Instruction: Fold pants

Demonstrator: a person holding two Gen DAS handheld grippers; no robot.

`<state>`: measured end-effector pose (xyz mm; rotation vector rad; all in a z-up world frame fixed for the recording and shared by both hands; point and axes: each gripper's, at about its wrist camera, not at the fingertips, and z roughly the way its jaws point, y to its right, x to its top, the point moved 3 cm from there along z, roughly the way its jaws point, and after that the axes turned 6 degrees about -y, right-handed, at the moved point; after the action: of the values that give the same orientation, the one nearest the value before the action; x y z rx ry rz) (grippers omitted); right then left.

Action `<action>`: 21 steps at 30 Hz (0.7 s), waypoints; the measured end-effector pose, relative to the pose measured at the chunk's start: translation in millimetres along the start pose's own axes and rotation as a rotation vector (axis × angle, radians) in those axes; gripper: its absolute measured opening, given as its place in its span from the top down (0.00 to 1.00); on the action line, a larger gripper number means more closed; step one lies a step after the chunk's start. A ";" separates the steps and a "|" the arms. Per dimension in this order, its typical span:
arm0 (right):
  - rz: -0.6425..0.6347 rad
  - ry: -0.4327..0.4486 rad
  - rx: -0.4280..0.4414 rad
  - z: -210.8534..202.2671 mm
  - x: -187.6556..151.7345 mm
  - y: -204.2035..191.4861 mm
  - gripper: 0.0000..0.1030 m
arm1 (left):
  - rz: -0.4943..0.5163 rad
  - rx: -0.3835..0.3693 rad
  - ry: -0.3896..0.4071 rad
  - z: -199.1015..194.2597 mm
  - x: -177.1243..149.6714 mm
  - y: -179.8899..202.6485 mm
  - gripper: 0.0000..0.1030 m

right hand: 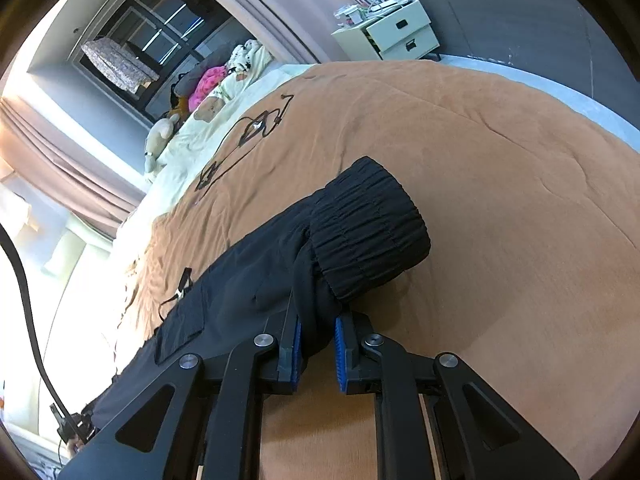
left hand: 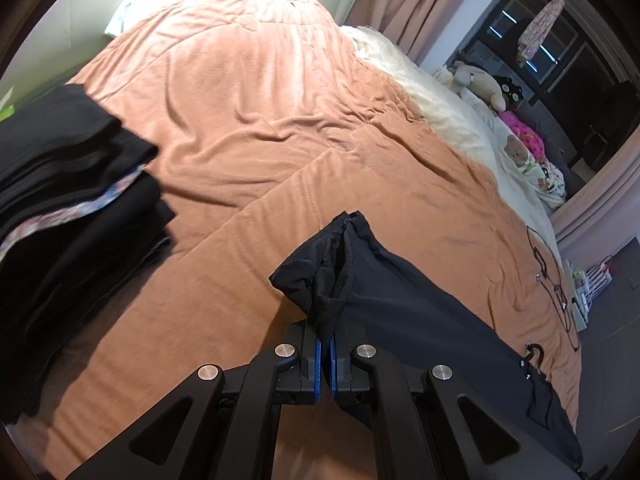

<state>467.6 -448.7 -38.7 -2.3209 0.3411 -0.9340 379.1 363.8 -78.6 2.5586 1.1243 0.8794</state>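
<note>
The black pants (left hand: 420,320) lie stretched along the near edge of the orange blanket (left hand: 260,120), their long axis running from one claw to the other. The left gripper (left hand: 326,344), pads pressed together, pinches a bunched hem end; the right gripper (right hand: 316,344) is clamped on fabric just below the ribbed elastic waistband (right hand: 368,232). Each end sits right at its own claw. The fold likely turns on carrying one end along that axis toward the other. A stack of folded dark clothes (left hand: 72,184) waits left of the pants.

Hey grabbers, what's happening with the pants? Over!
Left gripper shut on pants. Right gripper shut on pants near waistband. Nothing blocking on blanket.
</note>
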 end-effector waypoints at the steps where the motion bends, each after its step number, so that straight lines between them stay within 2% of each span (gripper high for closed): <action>1: 0.001 -0.001 0.000 -3.0 -1.7 0.4 0.90 | -0.002 -0.002 0.001 -4.2 -2.7 -3.0 0.98; 13: -0.037 -0.049 -0.002 -45.1 -21.7 -1.9 0.91 | -0.049 -0.007 -0.004 -55.6 -54.3 -54.5 0.98; 21: -0.058 -0.075 -0.004 -68.4 -23.0 -2.8 0.91 | -0.088 -0.020 -0.017 -80.8 -79.8 -83.5 0.98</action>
<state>403.5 -466.6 -10.6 -2.3743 0.2457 -0.8717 238.3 359.6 -83.3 2.4753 1.2075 0.8418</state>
